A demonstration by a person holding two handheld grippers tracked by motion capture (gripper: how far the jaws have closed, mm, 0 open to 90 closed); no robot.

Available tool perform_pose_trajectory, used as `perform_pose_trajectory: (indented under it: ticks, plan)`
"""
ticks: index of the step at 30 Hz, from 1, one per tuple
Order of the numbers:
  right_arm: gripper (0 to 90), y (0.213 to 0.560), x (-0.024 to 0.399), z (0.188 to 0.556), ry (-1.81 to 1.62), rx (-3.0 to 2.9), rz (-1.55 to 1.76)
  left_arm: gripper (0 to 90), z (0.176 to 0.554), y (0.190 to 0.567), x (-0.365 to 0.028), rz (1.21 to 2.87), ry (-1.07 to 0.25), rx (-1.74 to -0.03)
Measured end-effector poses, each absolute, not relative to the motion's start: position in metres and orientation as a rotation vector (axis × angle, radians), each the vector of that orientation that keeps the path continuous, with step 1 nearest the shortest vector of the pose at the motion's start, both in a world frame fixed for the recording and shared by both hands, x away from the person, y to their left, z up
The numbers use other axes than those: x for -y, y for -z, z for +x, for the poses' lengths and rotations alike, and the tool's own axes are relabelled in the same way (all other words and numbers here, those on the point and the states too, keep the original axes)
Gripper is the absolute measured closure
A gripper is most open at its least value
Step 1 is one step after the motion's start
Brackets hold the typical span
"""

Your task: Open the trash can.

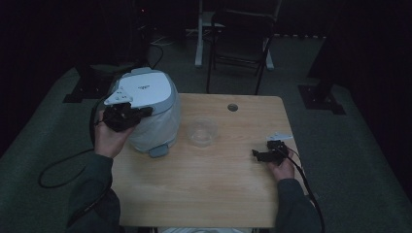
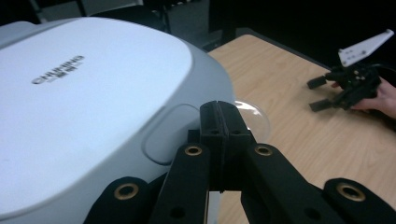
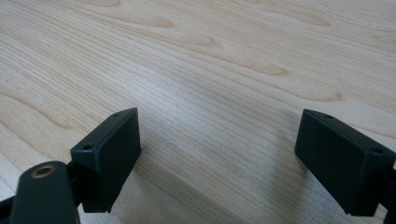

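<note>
Dim room, dark floor, a chair beyond the far edge of the wooden table (image 1: 204,184). Largest on it, the white rice cooker (image 1: 148,109) stands at the far left corner, lid down. A clear glass bowl (image 1: 202,131) sits just beside it, mid-table. The left gripper (image 2: 218,123) hovers at the lid's release button (image 2: 170,133), jaws pressed together, holding nothing; I'd press squarely. The right gripper (image 3: 217,140) rests near the right edge, jaws spread wide.

Dim, perhaps underexposed (surroundings black); close views brighter.
</note>
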State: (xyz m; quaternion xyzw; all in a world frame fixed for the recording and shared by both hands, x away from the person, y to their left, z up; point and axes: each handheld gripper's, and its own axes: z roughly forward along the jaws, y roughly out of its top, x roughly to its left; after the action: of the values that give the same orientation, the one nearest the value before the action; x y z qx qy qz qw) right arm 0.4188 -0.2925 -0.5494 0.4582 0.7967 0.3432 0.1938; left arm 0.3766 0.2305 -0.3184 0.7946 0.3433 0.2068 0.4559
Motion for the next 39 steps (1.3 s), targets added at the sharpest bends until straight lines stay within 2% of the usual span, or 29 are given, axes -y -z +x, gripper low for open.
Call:
perform_pose_trajectory:
  ticks: [13, 31, 34, 39]
  plan:
    - [13.5, 0.5494, 0.2925, 0.4188, -0.963, -2.235, 1.285, 90.0, 0.3827, 0.3195, -0.234, 1.936, -0.595, -0.868]
    - [13.5, 0.5494, 0.2924, 0.4186, -0.963, -2.234, 1.287, 90.0, 0.3813, 0.3214, -0.2296, 1.938, -0.571, -0.845]
    - [13.5, 0.5494, 0.2924, 0.4186, -0.963, -2.234, 1.287, 80.1, 0.3808, 0.3203, -0.2298, 1.939, -0.573, -0.847]
    - [13.5, 0.5495, 0.2924, 0.4187, -0.963, -2.234, 1.285, 71.8, 0.3773, 0.3195, -0.2311, 1.919, -0.569, -0.839]
